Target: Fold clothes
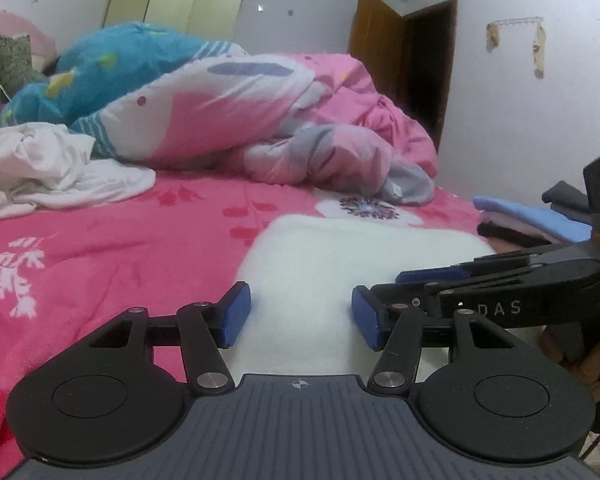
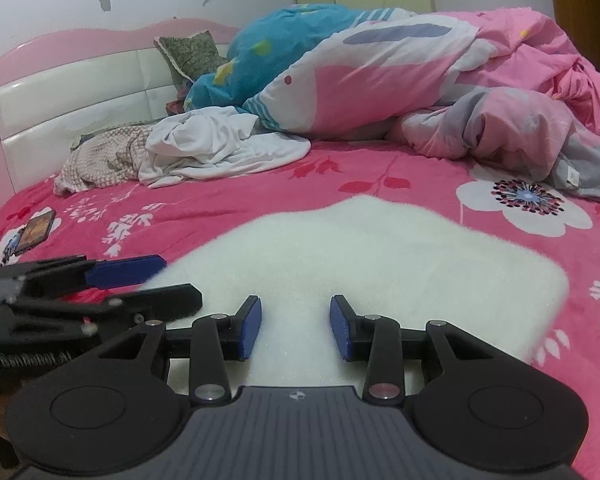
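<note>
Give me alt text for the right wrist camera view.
The right gripper, jaws open, hovers over a fluffy white garment spread on a pink floral bed. The left gripper enters from the left; crumpled clothes and a heaped duvet lie behind.

The white fleece garment (image 2: 380,264) is overexposed, its folds unreadable, its near edge hidden behind the gripper body.

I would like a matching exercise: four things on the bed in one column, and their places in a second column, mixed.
Things:
1. fluffy white garment
2. phone
3. crumpled white cloth
4. folded stack

Places:
a. near the headboard
b. far right in the left wrist view
c. just ahead of both grippers
d. near the left edge in the right wrist view

Pairs: 1-c, 2-d, 3-a, 4-b
</note>
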A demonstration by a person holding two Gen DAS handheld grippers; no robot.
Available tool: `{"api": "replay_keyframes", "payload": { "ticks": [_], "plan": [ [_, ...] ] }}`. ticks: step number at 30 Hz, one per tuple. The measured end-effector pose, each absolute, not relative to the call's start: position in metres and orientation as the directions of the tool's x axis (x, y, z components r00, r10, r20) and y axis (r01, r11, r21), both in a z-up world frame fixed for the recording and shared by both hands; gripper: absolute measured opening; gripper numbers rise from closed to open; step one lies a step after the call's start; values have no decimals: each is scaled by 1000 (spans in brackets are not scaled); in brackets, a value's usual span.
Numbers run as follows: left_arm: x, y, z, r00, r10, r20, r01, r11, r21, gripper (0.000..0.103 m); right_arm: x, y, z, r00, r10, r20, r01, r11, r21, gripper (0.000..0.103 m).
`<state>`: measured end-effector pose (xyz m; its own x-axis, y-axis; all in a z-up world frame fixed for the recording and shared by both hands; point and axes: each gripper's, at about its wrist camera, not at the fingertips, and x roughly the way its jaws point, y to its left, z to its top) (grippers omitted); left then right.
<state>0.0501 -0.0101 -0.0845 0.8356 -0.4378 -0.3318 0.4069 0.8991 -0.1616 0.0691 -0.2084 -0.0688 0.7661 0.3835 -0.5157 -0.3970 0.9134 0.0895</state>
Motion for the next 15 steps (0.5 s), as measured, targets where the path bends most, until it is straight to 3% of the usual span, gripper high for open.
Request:
{"api": "replay_keyframes", "payload": {
  "ticks": [4,9,15],
  "plan": [
    [48,-10,-84,840,-433,-326,405,902,-153,58,71,-208,-67,759,380,-529,-393,915,94,40],
    [47,-9,-84,843,-432,-319,405,902,-151,58,80,-198,-44,724,326,-608,-372,927,55,40],
    [46,-8,-85,843,-440,-310,411,898,-157,58,91,-214,-7,816,233,-529,-277,961,-5,40]
  ]
}}
